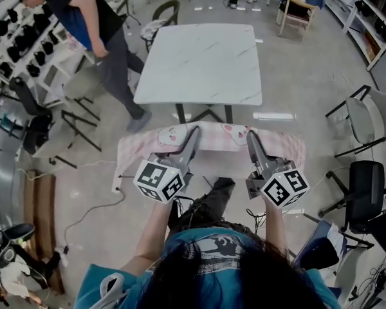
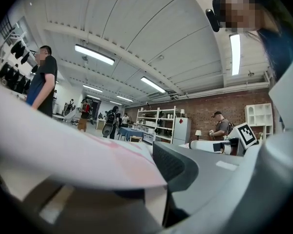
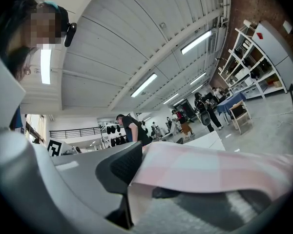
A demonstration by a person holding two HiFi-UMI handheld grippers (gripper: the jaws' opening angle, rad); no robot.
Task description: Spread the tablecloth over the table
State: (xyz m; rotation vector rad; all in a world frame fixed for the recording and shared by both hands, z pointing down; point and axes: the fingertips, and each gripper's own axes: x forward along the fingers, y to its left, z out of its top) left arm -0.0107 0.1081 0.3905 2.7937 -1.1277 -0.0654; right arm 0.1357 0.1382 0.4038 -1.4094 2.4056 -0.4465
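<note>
Short of the white marble-look square table (image 1: 202, 63), left gripper (image 1: 194, 132) and right gripper (image 1: 249, 134) each pinch the pink checked fabric tablecloth (image 1: 276, 148), seemingly light and floppy, best gripped along its top edge.

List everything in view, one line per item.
table: one, white marble-look top, centre, in front of the person
tablecloth: one, pink check with bear faces, held up between both grippers, not yet over the table
bystander: one, dark top, left of the table
grey chair: one, right side
black chair: one, right side, nearer the person
wooden chair: one, top right
rack: one, white with black items, upper left
left hand-held gripper: one, grey, shut on the tablecloth's near edge
right hand-held gripper: one, grey, shut on the same edge
</note>
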